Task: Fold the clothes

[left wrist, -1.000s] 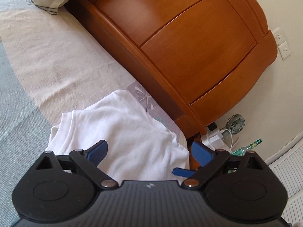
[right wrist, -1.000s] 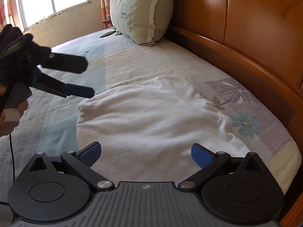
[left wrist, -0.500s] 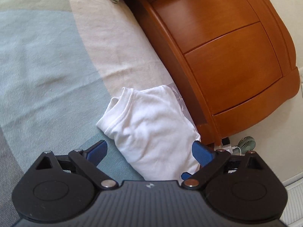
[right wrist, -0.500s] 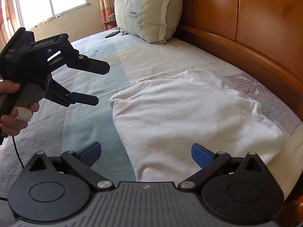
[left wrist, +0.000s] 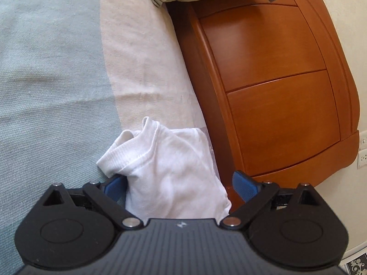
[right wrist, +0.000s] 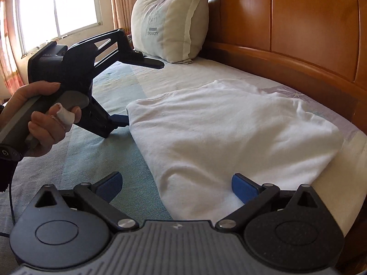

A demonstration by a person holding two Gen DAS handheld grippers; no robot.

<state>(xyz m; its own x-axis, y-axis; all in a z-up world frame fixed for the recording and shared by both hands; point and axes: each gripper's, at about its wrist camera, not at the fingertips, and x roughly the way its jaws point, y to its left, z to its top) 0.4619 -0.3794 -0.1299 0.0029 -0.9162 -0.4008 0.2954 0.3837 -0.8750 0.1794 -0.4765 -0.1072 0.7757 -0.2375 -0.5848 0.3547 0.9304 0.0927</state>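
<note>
A folded white T-shirt [right wrist: 229, 128] lies on the bed next to the wooden headboard; it also shows in the left wrist view [left wrist: 169, 171]. My left gripper [left wrist: 180, 184] is open, its jaws either side of the shirt's near end. In the right wrist view the left gripper [right wrist: 142, 91] has its lower finger slid under the shirt's left edge and its upper finger above it. My right gripper [right wrist: 176, 184] is open, low over the shirt's near edge, holding nothing.
A pillow [right wrist: 169, 23] leans on the wooden headboard [right wrist: 298, 23] at the far end. The bedsheet [left wrist: 45, 80] is pale blue and cream. A window [right wrist: 57, 11] is at the back left. The bed's edge runs just right of the shirt.
My left gripper has come down to the shirt's left edge and pushed its lower finger under it. My right gripper has moved closer to the shirt's near edge.
</note>
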